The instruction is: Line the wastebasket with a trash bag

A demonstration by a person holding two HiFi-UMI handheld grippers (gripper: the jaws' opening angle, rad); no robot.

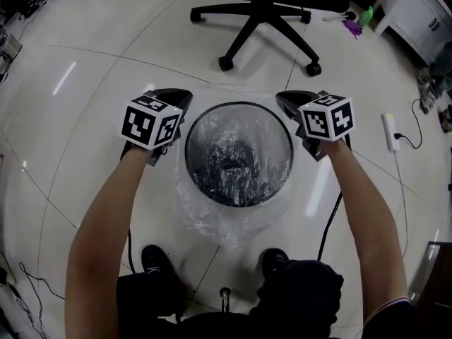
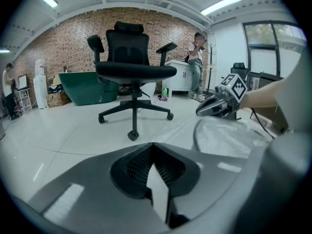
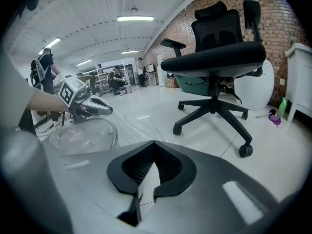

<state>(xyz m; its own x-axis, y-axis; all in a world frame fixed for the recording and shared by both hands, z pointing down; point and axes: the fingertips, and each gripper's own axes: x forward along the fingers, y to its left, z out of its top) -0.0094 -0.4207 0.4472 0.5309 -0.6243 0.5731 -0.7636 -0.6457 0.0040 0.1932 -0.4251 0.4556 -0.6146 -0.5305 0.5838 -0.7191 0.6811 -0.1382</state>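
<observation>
Head view: the wastebasket (image 1: 239, 104) interior is veiled by crinkled clear film, and whether film is caught in either gripper cannot be made out. The trash bag (image 1: 229, 226) is draped inside the round basket and spread past its rim onto the floor (image 1: 85, 119). The left gripper (image 1: 179, 97) and right gripper (image 1: 285, 98) are held at opposite sides of the rim, jaws pressed together, tilted downward.

- Glossy white tiled floor (image 1: 85, 119) carried everything.
- Wastebasket (image 1: 239, 103) stood mid-floor, its clear bag (image 1: 233, 233) spilling onto the tiles.
- Office chair (image 1: 265, 20) stood beyond; power strip (image 1: 389, 131) lay right.
</observation>
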